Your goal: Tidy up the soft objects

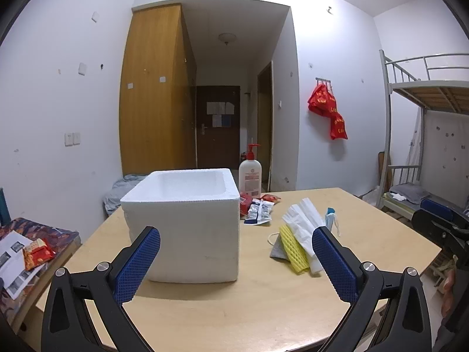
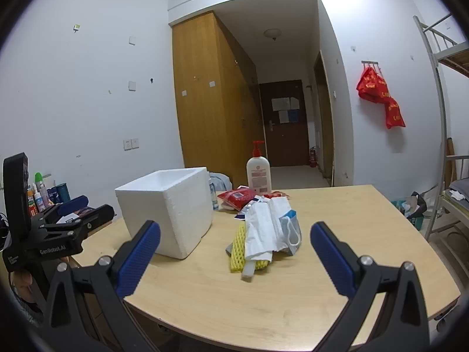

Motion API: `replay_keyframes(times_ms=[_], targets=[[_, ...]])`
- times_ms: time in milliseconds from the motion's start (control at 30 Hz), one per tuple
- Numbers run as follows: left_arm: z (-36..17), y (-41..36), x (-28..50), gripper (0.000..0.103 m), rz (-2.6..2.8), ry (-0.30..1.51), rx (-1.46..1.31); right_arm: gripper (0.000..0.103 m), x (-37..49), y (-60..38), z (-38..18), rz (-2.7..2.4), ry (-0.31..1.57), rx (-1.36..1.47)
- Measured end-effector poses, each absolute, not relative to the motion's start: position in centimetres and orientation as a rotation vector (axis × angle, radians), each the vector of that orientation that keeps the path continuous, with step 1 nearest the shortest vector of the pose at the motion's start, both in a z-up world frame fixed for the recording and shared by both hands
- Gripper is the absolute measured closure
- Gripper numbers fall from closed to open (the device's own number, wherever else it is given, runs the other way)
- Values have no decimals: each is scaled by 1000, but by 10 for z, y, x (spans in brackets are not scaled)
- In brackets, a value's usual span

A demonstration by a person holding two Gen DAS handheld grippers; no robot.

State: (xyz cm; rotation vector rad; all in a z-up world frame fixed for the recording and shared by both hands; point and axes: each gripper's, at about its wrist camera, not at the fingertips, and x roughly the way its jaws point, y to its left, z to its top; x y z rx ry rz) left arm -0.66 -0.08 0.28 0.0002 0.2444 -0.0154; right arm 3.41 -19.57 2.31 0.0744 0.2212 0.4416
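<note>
Wooden table [image 2: 337, 234] bears foam box [image 2: 176, 211], lotion bottle [image 2: 258, 173], probably wrappers [image 2: 263, 228].

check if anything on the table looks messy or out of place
Yes: the soft items lie in a loose heap on the table beside the foam box rather than in it: yellow foam net, white bag, mask, with red packets behind. Nothing looks spilled or broken.

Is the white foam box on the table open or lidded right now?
Open. The foam box stands upright with no lid; the left wrist view shows its hollow interior past the rim. Its bottom is hidden, so contents cannot be told.
</note>
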Motion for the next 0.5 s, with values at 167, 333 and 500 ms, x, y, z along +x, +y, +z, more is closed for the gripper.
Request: replay_keyframes(times_ms=[167,333,500], targets=[[2,-1,-6,0,-26,256,-2,0,33,-197,24,441,219,76],[2,1,-5,0,-22,257,-5,0,33,-198,24,444,221,78],[1,1,-3,0,-17,266,-5,0,35,-198,25,438,229,74]])
